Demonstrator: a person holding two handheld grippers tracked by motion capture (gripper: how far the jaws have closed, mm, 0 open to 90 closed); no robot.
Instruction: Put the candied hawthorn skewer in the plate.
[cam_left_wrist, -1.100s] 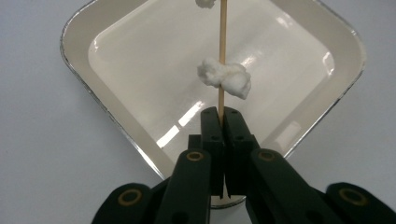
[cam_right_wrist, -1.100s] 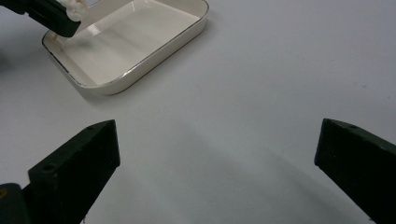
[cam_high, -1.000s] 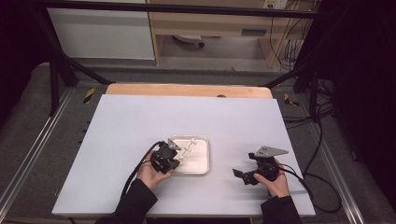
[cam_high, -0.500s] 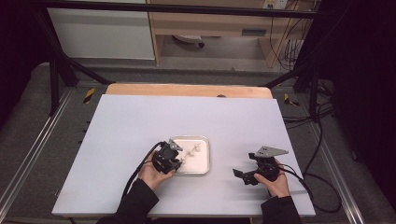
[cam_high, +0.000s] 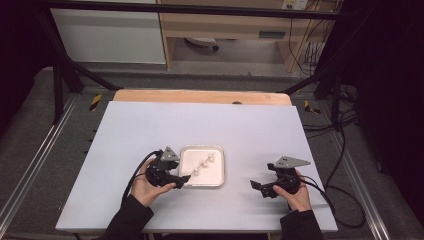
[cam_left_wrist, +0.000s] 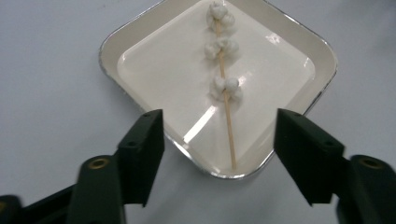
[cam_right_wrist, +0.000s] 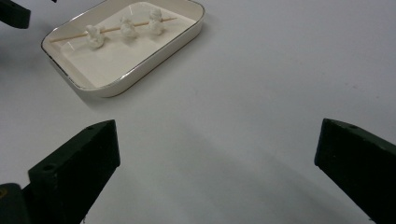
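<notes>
The tray (cam_high: 219, 177) sits on the table (cam_high: 200, 125), near its front edge. The skewer (cam_left_wrist: 227, 126) lies in the tray, with three lumps (cam_left_wrist: 225, 87) threaded along it. The left gripper (cam_high: 183, 178) is just left of the tray, at its front-left corner. The right gripper (cam_high: 257, 187) is right of the tray, well apart from it.

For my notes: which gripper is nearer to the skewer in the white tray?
Left. The left gripper is at the tray's near corner, its open jaws just short of the skewer. The right gripper rests on the table, well apart.
</notes>
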